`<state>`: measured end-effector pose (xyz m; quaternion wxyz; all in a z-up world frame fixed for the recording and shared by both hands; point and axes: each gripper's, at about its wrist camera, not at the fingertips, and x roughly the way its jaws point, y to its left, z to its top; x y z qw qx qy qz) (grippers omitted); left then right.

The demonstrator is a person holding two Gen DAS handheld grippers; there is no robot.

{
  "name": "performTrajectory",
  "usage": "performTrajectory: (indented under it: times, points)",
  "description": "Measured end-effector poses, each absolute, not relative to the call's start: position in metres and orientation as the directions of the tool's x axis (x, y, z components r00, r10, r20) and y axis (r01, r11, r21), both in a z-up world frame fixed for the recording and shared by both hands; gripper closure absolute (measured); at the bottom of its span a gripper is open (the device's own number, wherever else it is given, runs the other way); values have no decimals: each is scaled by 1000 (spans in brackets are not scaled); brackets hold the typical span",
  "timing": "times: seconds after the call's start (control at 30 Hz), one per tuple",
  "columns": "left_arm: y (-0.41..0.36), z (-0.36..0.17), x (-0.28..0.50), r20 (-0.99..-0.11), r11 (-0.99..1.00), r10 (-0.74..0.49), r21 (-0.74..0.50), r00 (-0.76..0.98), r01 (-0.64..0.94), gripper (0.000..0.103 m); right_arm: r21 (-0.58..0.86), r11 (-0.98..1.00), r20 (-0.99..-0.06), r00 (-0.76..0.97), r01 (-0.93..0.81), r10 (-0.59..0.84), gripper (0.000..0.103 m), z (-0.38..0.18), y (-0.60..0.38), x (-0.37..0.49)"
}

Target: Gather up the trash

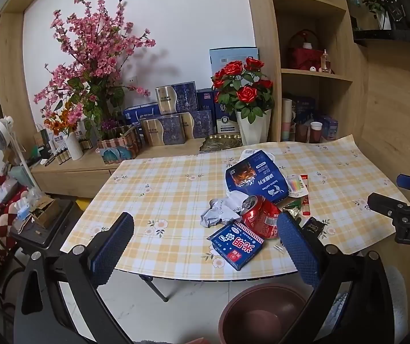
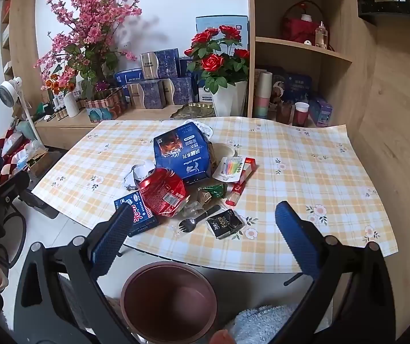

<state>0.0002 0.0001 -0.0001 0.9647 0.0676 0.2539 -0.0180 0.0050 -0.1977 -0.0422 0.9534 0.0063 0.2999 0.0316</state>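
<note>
Trash lay heaped near the front edge of the table (image 2: 305,154), not in either claw. Both the left claw (image 1: 205,246) and the right claw (image 2: 203,239) hung above that edge with their blue pads spread wide apart and nothing between them. Closest to the claws sat a small blue carton (image 1: 236,243) and a crushed red can (image 2: 163,192), the can leaning on the carton. A black plastic spork (image 2: 196,219) and a dark wrapper (image 2: 225,223) lay just beside them. Behind the can were crumpled white paper (image 1: 222,207) and a large blue coffee bag (image 2: 182,152). Below the table edge, a maroon bin (image 2: 169,301) stood on the floor.
</note>
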Motion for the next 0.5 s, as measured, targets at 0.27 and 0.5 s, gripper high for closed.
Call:
performTrajectory:
  times: [0.27, 0.5]
  points:
    - [0, 0, 0, -489, 990, 1, 123, 872, 68, 5, 34, 998, -577, 814, -51, 61, 6, -42, -198, 6]
    - [-1, 1, -1, -485, 990, 1, 127, 875, 69, 5, 26, 998, -575, 816, -58, 62, 6, -42, -197, 5]
